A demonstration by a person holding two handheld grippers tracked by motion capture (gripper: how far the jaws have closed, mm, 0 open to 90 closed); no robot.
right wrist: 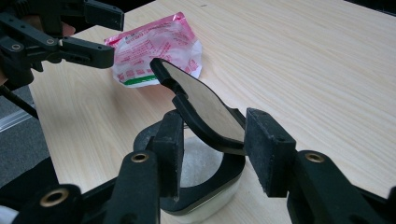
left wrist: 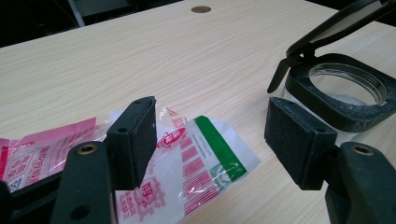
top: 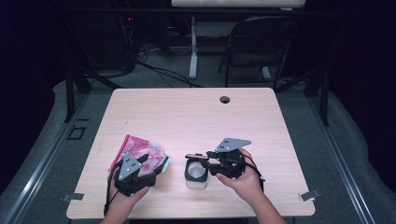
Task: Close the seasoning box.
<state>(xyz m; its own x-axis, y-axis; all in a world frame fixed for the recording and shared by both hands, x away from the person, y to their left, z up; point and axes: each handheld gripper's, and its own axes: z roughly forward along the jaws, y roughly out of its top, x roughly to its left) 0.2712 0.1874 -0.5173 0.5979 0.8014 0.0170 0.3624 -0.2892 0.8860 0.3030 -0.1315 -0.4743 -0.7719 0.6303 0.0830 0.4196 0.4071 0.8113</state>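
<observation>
White powder in clear jar (top: 196,173), black lid (right wrist: 205,109) raised, pink-white packet (top: 140,154) beside.

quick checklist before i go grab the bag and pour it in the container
1. Container lid open: ok, flipped up.
2. Lid held: ok, right gripper jaws stand on either side of it; firm clamp cannot tell.
3. Left gripper open: ok, jaws apart over the bag.
4. Bag gripped: not ok, it lies flat on the table.
5. Bag already cut open: cannot tell.
6. Container upright: ok.
</observation>
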